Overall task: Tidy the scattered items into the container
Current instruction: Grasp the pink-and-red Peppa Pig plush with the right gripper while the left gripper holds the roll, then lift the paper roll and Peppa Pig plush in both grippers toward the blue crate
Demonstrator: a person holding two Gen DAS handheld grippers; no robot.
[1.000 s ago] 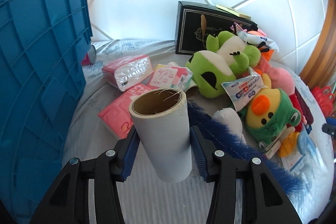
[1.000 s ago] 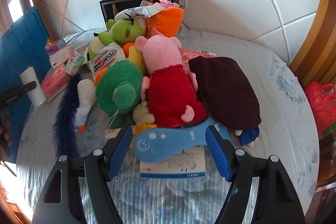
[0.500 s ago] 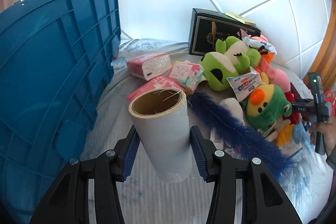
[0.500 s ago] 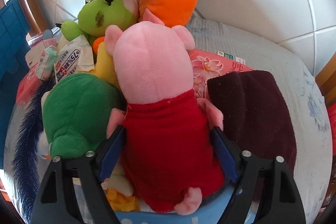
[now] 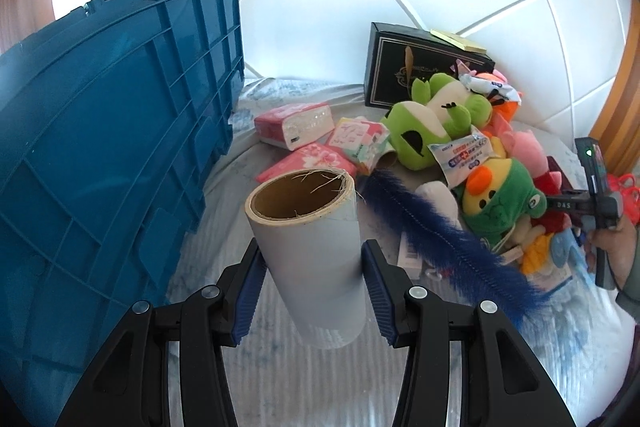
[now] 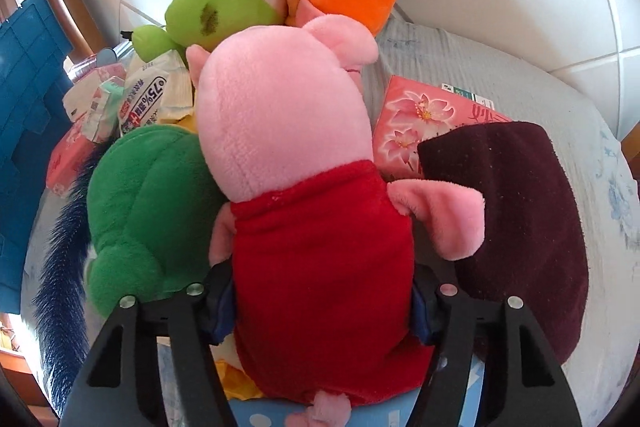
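While its 2 blue pads clamp the sides of a cardboard tube (image 5: 310, 259), the left gripper (image 5: 311, 291) holds it above the striped bedcover (image 5: 280, 379), just right of the blue crate (image 5: 112, 147) wall. Bare cover lies beneath and ahead of the tube. Around the red body of the pink pig plush (image 6: 320, 247), the right gripper (image 6: 322, 301) is closing, pads pressed into it, hemmed by a green plush (image 6: 148, 203) and dark red cloth (image 6: 516, 227).
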